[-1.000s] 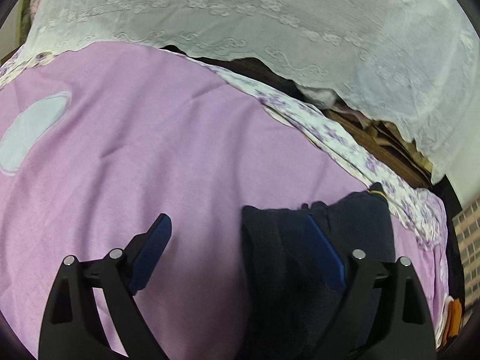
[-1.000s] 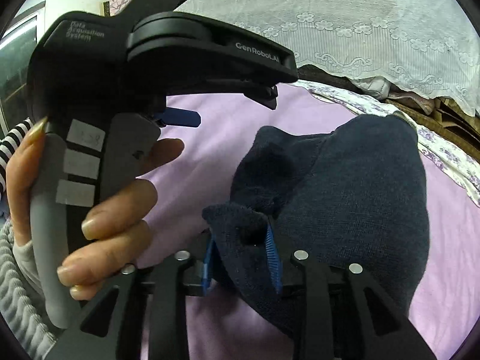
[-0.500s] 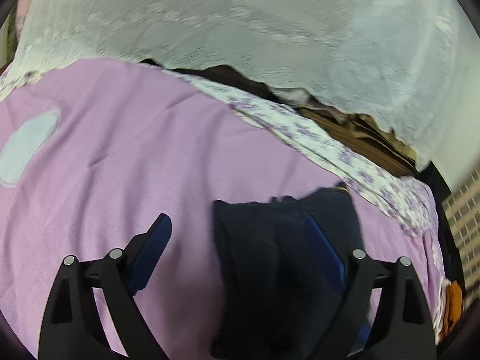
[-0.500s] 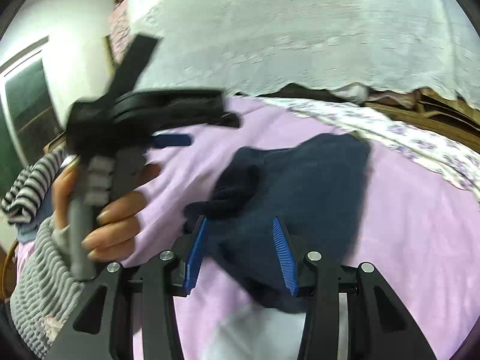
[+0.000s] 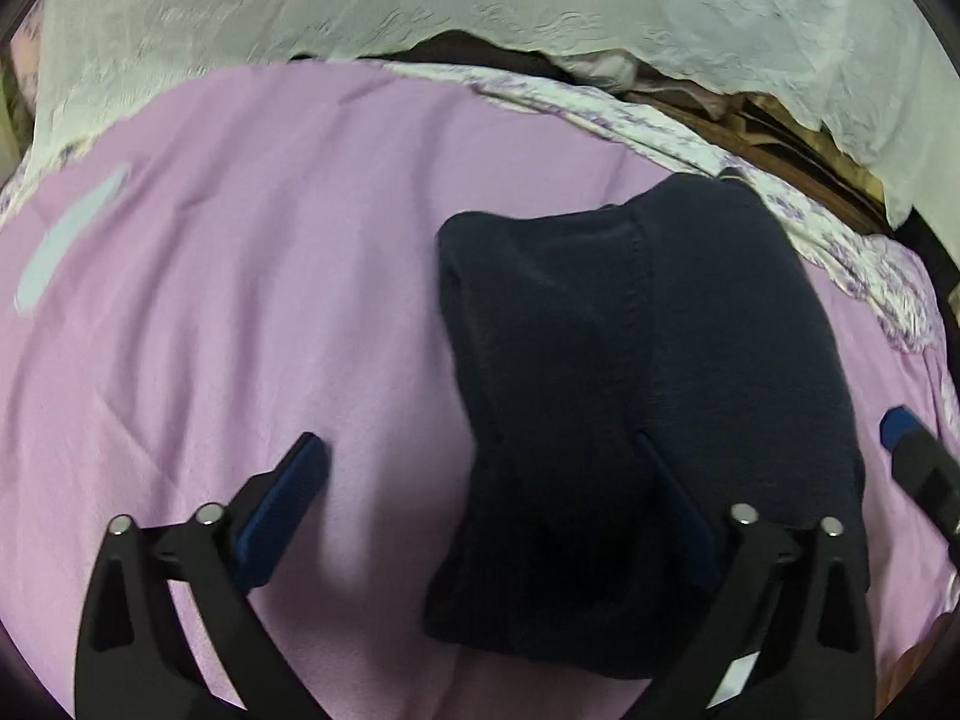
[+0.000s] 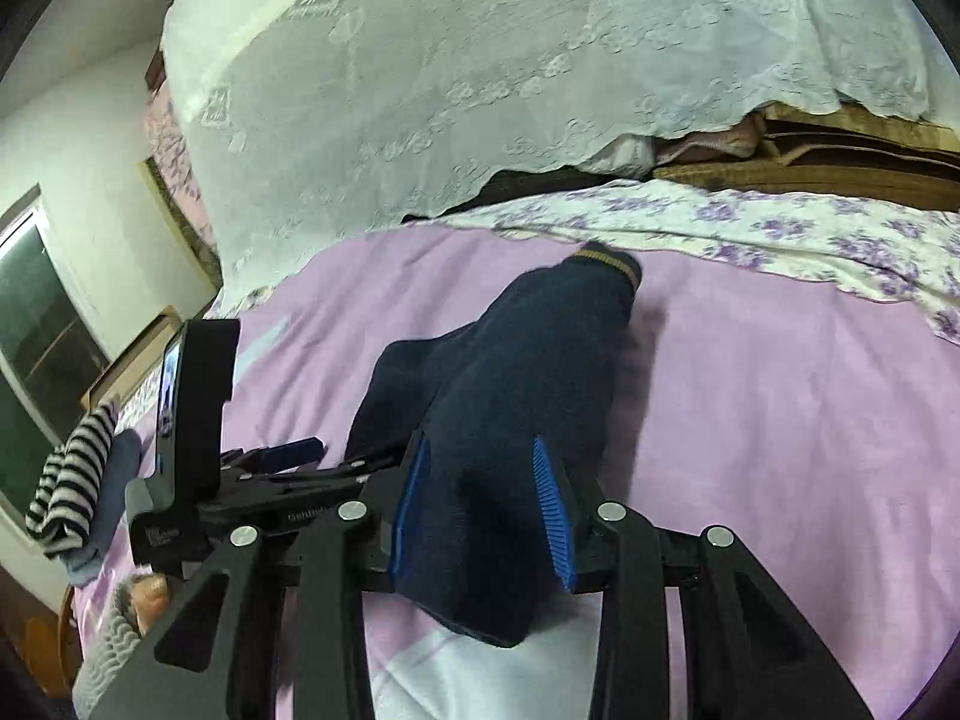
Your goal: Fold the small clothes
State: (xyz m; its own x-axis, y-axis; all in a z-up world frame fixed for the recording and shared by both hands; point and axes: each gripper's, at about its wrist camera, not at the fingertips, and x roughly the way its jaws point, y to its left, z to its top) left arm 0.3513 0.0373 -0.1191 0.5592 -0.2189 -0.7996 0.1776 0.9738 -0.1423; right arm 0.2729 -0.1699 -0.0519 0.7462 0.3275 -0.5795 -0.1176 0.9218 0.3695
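A navy knit garment [image 5: 630, 360] lies on the pink sheet [image 5: 270, 240], its tan-striped cuff [image 6: 606, 258] at the far end. My left gripper [image 5: 480, 480] hangs just above its near end with the jaws opening wide. One finger is over the bare sheet, the other over the cloth, and neither pad presses on it. My right gripper [image 6: 483, 504] has the garment's near fold between its blue pads, which are closing and touch the cloth on both sides. The right gripper's tip [image 5: 900, 426] shows at the right edge of the left wrist view.
A white lace cloth [image 6: 480, 90] hangs over the bed's far side, with a floral sheet border [image 6: 780, 222] below it. Striped clothes [image 6: 66, 480] lie at the left. The left tool's black body [image 6: 198, 396] sits close beside my right gripper. A pale patch [image 5: 66, 240] marks the sheet.
The left gripper came down closer to the garment and spread its jaws wider. The right gripper loosened, then narrowed on the fold and swung away from the left tool; the garment now lies stretched out.
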